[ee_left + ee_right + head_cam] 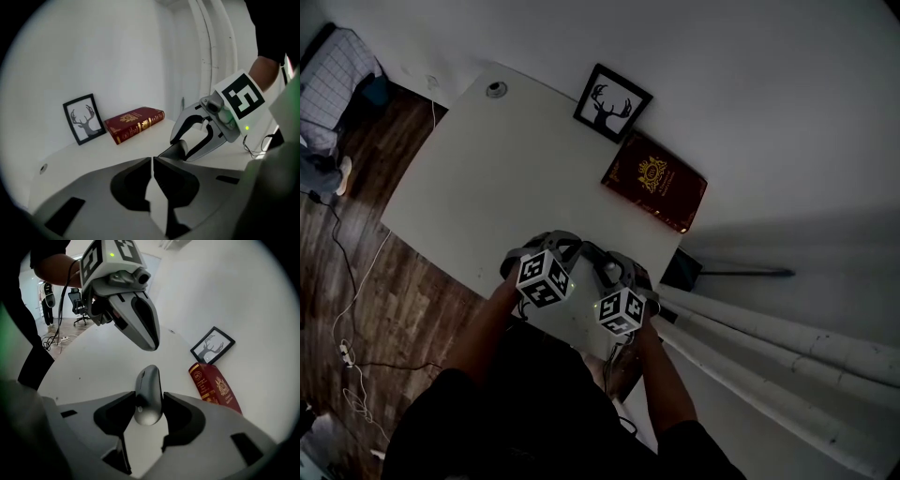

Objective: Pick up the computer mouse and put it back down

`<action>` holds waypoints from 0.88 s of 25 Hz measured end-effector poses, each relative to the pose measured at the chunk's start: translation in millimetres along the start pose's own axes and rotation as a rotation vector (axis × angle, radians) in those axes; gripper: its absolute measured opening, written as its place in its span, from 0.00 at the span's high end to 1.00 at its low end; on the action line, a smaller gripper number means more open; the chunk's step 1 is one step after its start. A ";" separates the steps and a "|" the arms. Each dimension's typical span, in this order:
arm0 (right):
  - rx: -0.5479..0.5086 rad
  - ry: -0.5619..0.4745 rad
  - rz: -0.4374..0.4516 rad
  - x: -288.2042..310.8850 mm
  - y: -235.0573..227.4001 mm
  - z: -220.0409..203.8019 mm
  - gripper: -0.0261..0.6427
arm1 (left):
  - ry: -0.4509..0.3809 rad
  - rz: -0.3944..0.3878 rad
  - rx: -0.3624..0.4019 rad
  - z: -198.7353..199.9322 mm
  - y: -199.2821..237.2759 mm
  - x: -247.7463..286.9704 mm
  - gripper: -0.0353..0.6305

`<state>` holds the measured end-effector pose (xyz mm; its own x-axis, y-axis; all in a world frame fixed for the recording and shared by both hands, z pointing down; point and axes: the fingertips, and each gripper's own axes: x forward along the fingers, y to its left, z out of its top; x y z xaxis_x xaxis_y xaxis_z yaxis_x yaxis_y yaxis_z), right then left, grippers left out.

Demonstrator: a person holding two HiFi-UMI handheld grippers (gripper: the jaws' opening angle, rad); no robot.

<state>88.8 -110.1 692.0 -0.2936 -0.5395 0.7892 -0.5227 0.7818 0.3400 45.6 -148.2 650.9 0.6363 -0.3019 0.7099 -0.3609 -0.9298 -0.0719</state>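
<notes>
A grey computer mouse (149,380) sits between the jaws of my right gripper (149,400), and both pads press on its sides. The mouse points away along the white table (93,366); I cannot tell whether it touches the tabletop. My left gripper (153,161) is shut with nothing in it. It hovers just beyond the mouse, seen from the right gripper view as a grey beak (143,329) pointing down. In the head view both grippers, left (562,246) and right (619,267), are close together at the table's near edge.
A dark red book (654,180) and a framed deer picture (612,103) stand at the table's far side against the wall. A round cable hole (496,89) is in the far left corner. A black object (684,270) and white pipes (769,347) are to the right. Cables (352,356) lie on the wooden floor.
</notes>
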 end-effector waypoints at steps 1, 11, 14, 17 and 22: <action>-0.006 0.000 0.001 -2.1 -0.4 2.5 0.66 | 0.016 -0.037 0.005 -1.2 -4.1 4.8 0.90; -0.064 -0.029 0.013 -3.7 2.1 4.0 0.66 | 0.108 -0.246 0.082 -13.0 -33.4 34.6 0.59; -0.100 -0.035 0.022 -4.2 3.7 4.8 0.66 | 0.132 -0.280 0.109 -17.0 -36.8 40.4 0.59; -0.138 -0.054 0.037 -4.8 7.1 5.7 0.66 | 0.154 -0.317 0.147 -20.3 -39.4 47.1 0.59; -0.180 -0.086 0.053 -7.4 12.3 5.7 0.66 | 0.209 -0.415 0.281 -29.1 -48.2 54.7 0.59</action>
<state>79.9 -98.3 687.4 -0.3884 -0.5150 0.7642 -0.3553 0.8488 0.3915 78.0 -113.7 713.6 0.5274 0.1243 0.8405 0.1066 -0.9911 0.0796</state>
